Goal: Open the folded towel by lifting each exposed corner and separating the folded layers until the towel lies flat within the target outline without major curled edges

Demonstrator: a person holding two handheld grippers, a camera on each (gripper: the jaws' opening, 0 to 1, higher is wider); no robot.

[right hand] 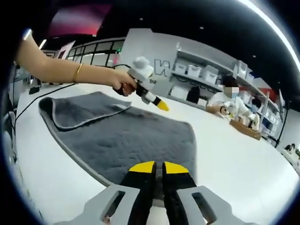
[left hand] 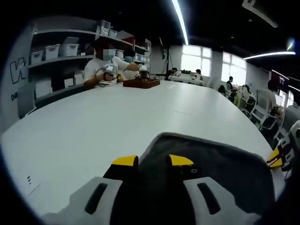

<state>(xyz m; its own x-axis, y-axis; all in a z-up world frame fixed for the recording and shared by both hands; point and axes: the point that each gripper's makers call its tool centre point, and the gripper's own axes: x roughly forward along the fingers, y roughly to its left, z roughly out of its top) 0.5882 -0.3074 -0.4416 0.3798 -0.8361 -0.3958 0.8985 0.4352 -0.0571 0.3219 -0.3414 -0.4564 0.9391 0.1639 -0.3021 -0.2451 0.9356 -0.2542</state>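
Mostly the gray towel (right hand: 126, 136) lies spread on the white table (left hand: 93, 122), but one flap (right hand: 79, 110) is folded over, so I judge that's left; my left gripper (left hand: 153, 162) is open above it; my right gripper (right hand: 159, 165) is closed on nothing.
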